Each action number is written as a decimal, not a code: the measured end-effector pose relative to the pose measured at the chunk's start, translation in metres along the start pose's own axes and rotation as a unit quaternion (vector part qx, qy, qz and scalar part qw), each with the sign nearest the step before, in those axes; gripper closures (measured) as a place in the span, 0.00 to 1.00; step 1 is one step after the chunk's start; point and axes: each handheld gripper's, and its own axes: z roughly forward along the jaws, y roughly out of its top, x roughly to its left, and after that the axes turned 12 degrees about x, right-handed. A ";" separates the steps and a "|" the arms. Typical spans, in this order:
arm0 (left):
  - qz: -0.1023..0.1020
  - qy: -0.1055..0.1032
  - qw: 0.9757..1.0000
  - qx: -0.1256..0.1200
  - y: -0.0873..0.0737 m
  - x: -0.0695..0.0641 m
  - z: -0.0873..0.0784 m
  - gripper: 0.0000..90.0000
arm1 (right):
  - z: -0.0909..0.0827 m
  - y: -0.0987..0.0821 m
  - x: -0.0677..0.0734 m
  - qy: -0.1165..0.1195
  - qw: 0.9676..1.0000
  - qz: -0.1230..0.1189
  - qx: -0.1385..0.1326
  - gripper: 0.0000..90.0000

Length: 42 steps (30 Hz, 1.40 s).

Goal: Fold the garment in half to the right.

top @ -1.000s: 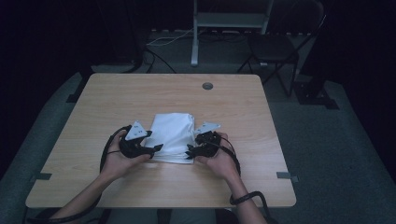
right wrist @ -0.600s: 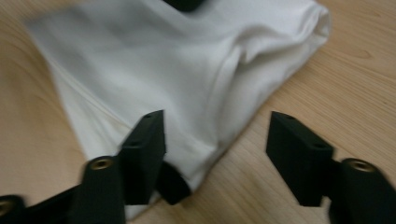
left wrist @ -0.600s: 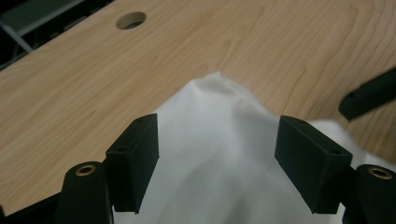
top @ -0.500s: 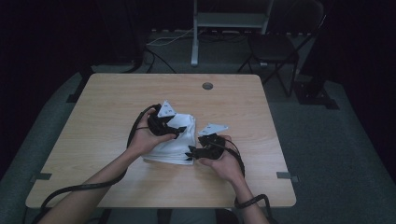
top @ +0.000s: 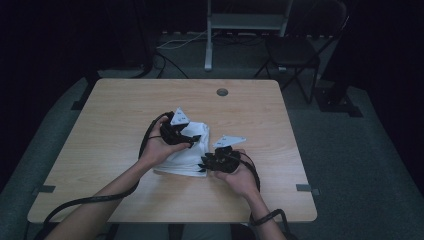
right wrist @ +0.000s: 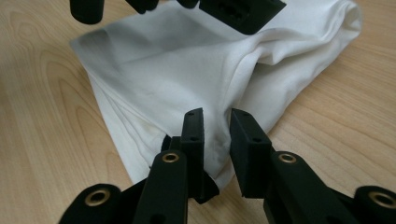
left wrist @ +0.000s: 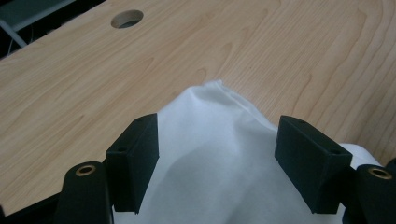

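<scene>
A crumpled white cloth (top: 189, 152) lies on the wooden table (top: 100, 140) in front of the person. My left gripper (top: 191, 140) rests over the cloth's far part, its jaws open wide in the left gripper view (left wrist: 217, 128), with the cloth (left wrist: 219, 154) spread under and between them, pads not touching it. My right gripper (top: 204, 163) is at the cloth's near right corner. In the right gripper view its jaws (right wrist: 216, 116) have just been closing and now pinch a fold of the cloth (right wrist: 187, 60). The left gripper (right wrist: 233, 9) shows at the top edge there.
A round cable hole (top: 222, 92) sits near the table's far edge, also seen as the hole (left wrist: 127, 18) ahead of the left jaws. Beyond the table stand a dark chair (top: 300, 50) and a metal stand (top: 245, 22) on grey floor.
The left hand moved from the cloth's left side up and right onto its far part, then stayed. The right gripper's jaws closed in on the cloth's near corner.
</scene>
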 end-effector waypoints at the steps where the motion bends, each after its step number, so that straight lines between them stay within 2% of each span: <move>1: 0.001 0.001 1.000 -0.001 0.001 0.000 0.000 0.34 | -0.001 0.000 0.000 0.004 1.000 0.000 0.000 0.85; 7: 0.001 0.000 1.000 -0.008 0.004 0.002 -0.002 0.34 | -0.007 0.001 0.003 0.022 1.000 -0.002 -0.013 0.87; 11: 0.001 0.001 1.000 -0.008 0.006 0.003 0.000 0.34 | -0.010 -0.001 0.005 0.031 0.999 -0.013 0.001 0.87; 15: 0.001 -0.003 1.000 -0.012 0.008 0.001 0.003 0.34 | -0.010 -0.004 0.007 0.039 0.999 -0.013 0.004 0.87; 18: 0.001 -0.004 1.000 -0.011 0.008 0.000 0.005 0.34 | -0.010 -0.005 0.004 0.037 0.999 -0.004 0.002 0.86; 21: 0.000 -0.005 1.000 -0.011 0.008 -0.001 0.005 0.34 | -0.009 -0.003 0.003 0.011 1.000 -0.019 0.001 0.79; 26: 0.002 -0.004 1.000 -0.012 0.009 -0.002 0.004 0.34 | -0.001 -0.001 0.002 0.004 1.000 -0.017 0.003 0.75; 30: 0.005 -0.005 1.000 -0.011 0.009 -0.001 0.003 0.34 | 0.004 0.000 0.005 0.008 1.000 -0.020 0.005 0.87; 32: 0.004 -0.003 1.000 -0.012 0.009 0.000 0.003 0.34 | 0.004 0.001 0.006 0.011 1.000 -0.024 -0.004 0.93; 36: 0.001 -0.002 1.000 -0.013 0.009 0.001 0.002 0.34 | 0.000 0.003 0.008 0.028 0.999 -0.028 -0.010 0.95; 42: 0.000 0.000 1.000 -0.014 0.010 0.003 0.001 0.34 | -0.007 0.001 0.007 0.046 0.999 -0.020 -0.019 0.95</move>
